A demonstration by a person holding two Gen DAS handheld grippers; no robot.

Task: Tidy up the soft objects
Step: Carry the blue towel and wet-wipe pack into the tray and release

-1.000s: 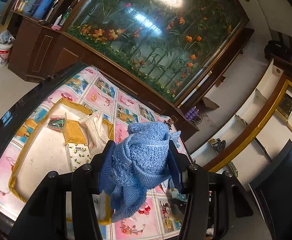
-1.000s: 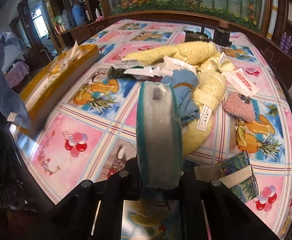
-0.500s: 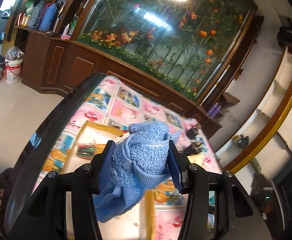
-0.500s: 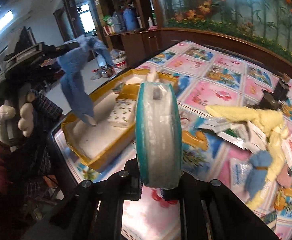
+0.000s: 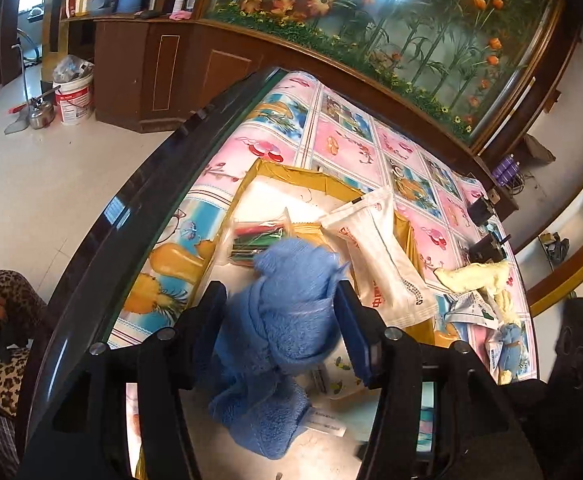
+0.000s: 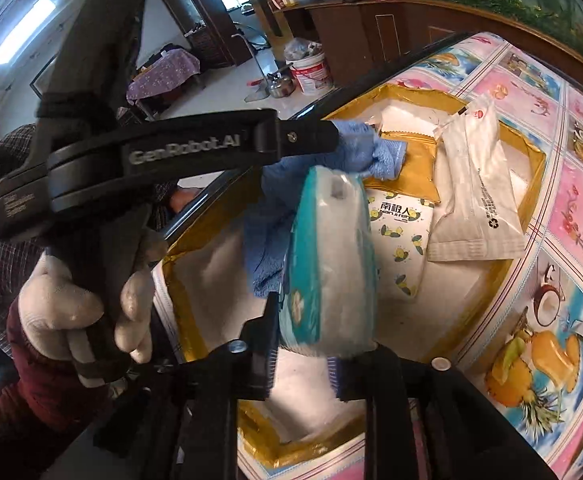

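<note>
Two loaded grippers above tray (image 6: 491, 276)

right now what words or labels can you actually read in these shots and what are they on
"GenRobot.AI": on the side of the left gripper, seen from the right wrist.
"NANJIREN", under three Chinese characters: on the lemon-print pack in the yellow box.
Small lines on the gripper's rear: too blurred.
Print on the white pouch: too small; only a recycling mark shows.
White bucket label: unreadable.

Fluffy blue terry-cloth towel (image 5: 287, 320), glossy crinkled plastic tissue pack (image 6: 331, 264), matt black plastic tool (image 5: 283, 312), shiny gold-edged tray (image 6: 531, 160) with white matt lining, glossy printed counter (image 5: 331, 140) covering, dark polished wood cabinet (image 5: 163, 76)
</note>
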